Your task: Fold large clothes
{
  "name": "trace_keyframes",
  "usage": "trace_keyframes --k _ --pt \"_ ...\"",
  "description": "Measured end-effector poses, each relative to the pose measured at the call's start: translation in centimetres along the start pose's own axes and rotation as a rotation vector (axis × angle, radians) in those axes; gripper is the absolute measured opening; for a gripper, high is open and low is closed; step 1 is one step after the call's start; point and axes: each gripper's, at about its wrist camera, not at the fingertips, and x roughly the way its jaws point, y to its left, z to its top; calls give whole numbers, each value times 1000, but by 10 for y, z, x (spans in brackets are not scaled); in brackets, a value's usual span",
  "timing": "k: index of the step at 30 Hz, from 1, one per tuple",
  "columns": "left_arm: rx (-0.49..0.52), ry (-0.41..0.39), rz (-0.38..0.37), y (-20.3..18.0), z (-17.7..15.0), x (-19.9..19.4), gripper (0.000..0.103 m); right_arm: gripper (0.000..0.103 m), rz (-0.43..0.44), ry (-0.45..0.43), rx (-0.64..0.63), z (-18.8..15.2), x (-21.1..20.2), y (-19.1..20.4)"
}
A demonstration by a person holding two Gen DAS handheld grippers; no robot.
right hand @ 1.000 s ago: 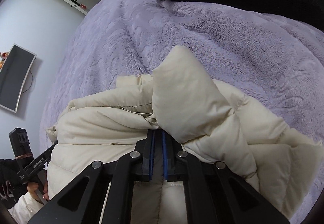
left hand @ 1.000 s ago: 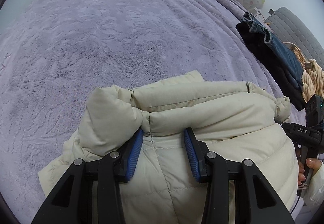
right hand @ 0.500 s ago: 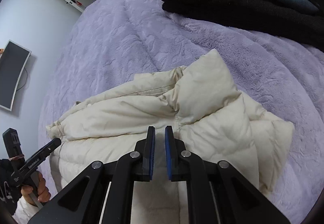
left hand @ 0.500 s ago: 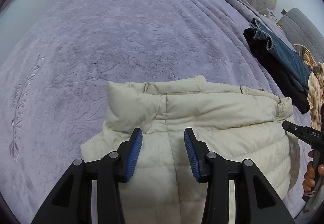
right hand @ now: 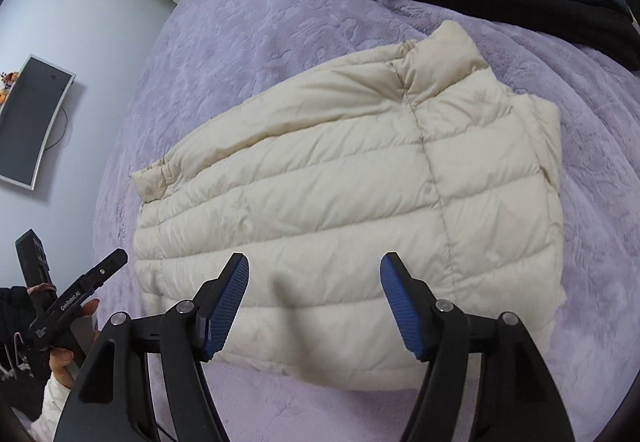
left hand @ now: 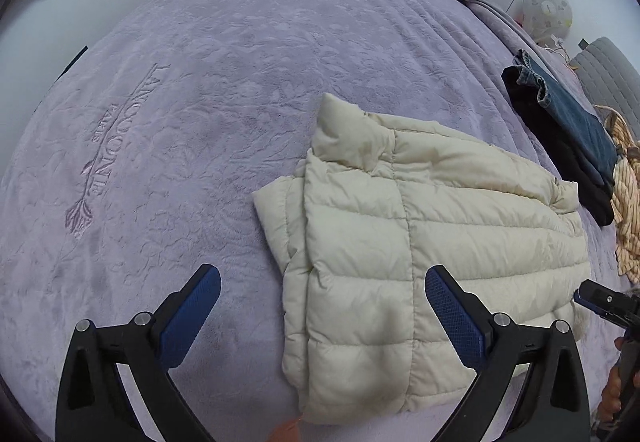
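Item 1. Cream quilted down jacket [left hand: 424, 242], puffy, stitched in horizontal channels, stand-up collar. Lies folded into a compact rectangle on the bed, collar end pointing away from both cameras, a narrower folded layer showing along its edge. In the right wrist view [right hand: 352, 178] it fills the middle of the frame.

Item 2. Lilac plush bedspread [left hand: 200, 90] with embossed floral texture and embroidered lettering, covering the bed under the jacket.

Item 3. Left hand-held gripper [left hand: 320, 296], black frame, blue ribbed pads. Fingers spread wide apart, holding nothing. One pad sits over bare bedspread, the other over the near part of the jacket.

Item 4. Right hand-held gripper [right hand: 314, 282], same build. Fingers apart, holding nothing, both pads over the near edge of the jacket.

Item 5. Stack of folded dark garments [left hand: 560, 138], blue denim on top of black fabric, lying on the bedspread beyond the jacket, apart from it.

Item 6. Striped orange-and-cream cloth [left hand: 626, 194], bunched just beside the stack.

Item 7. Dark curved wall-mounted screen [right hand: 32, 122], on the pale wall beside the bed.
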Motion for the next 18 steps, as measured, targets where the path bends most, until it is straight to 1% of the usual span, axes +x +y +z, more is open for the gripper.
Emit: trace_keyframes --k 2,4,6,11,13,18 --pt "-17 18 -18 9 -5 2 102 89 -18 -2 -20 -8 0 9" --pt "-43 35 -42 18 -9 6 102 102 -37 2 -58 -14 1 19" --pt "-77 49 -70 29 -12 11 102 103 -41 -11 -95 -18 1 28" --pt "-161 102 -191 53 -18 32 102 103 -74 0 -115 -17 2 37" --pt "-171 107 -223 56 -19 38 102 103 -94 -4 -124 -15 3 39" --pt "-187 113 -287 58 -17 50 102 103 -81 -35 -134 -9 0 45"
